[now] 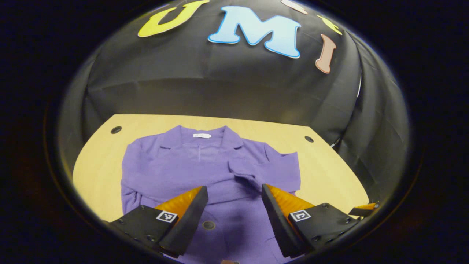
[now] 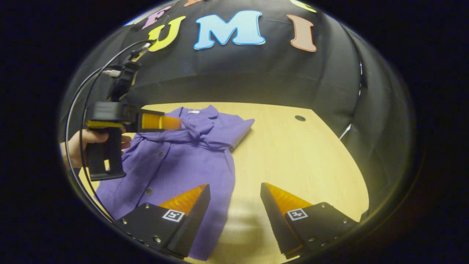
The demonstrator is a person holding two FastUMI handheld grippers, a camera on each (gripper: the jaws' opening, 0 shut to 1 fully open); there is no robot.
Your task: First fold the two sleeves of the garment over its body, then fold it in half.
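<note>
Left hand-held gripper (image 1: 234, 212) hangs over the lower middle of the purple shirt (image 1: 205, 172) with its jaws spread wide and nothing between them. In the right gripper view it sits at 9 o'clock (image 2: 177, 123), a hand (image 2: 82, 145) around its grip, its fingers level above the shirt's chest, with dark cables (image 2: 84, 106) arching up behind it.

Right hand-held gripper (image 2: 234, 212) is also parted and empty; one finger is above the shirt's edge, the other above bare wood.

The pale wooden surface (image 2: 293, 154) carries the shirt, collar toward 12 o'clock. In the right gripper view bare wood runs from 1 to 5 o'clock out to the rim, with a small dark hole (image 2: 300, 118) at 1 o'clock. One sleeve (image 2: 234, 130) lies spread toward 12 o'clock, and a bunched fold crosses the chest. Black cloth closes in the surface's far and side edges.
</note>
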